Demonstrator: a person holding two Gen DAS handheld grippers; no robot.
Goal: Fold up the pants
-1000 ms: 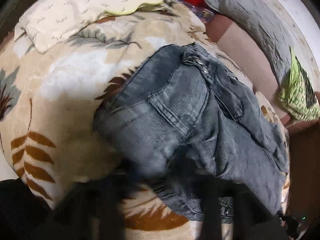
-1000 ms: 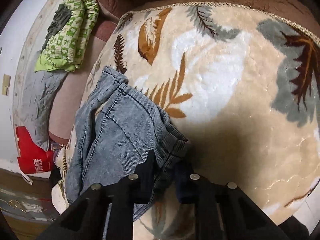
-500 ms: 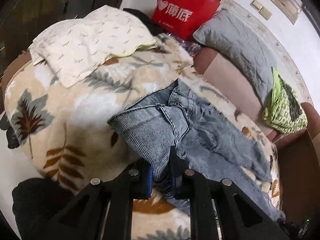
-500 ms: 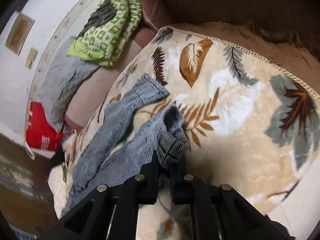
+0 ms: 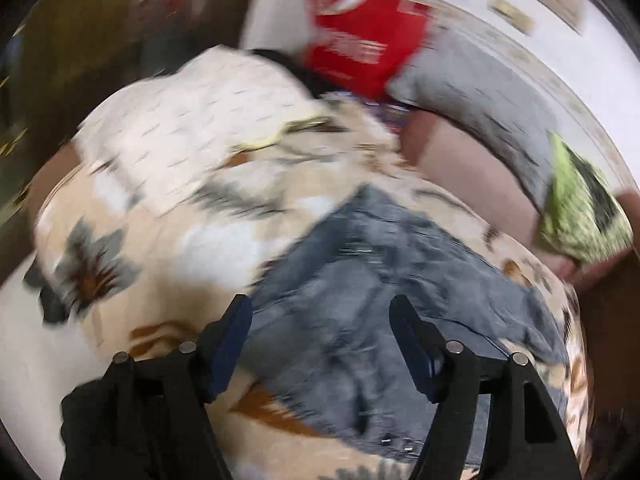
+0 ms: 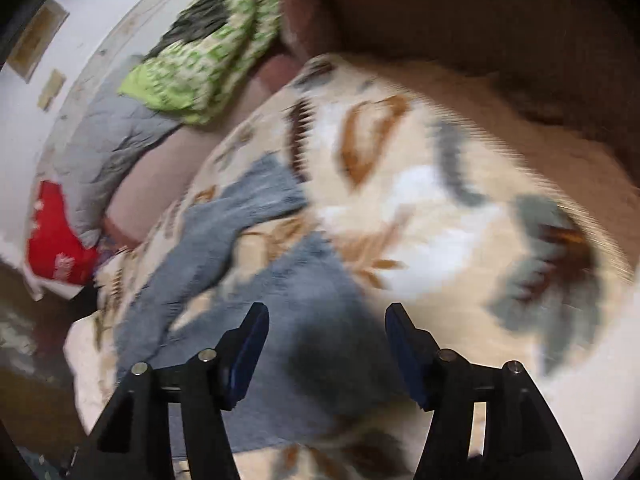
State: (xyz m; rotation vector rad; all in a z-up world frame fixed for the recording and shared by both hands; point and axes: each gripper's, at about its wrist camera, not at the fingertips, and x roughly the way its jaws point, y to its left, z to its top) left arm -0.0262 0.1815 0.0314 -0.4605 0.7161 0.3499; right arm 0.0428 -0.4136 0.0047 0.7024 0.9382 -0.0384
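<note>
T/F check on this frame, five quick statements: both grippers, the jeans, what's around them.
1. Both grippers are open. True: the left gripper and right gripper have just been opening, and no fabric is pinched.
2. The jeans lie on a leaf-print blanket. True.
3. The right gripper's fingers clamp a jeans hem. False: they stand apart, and the denim lies below them.
4. The bag by the wall is blue. False: the bag is red.
5. A green patterned cloth lies beside a grey pillow. True.
</note>
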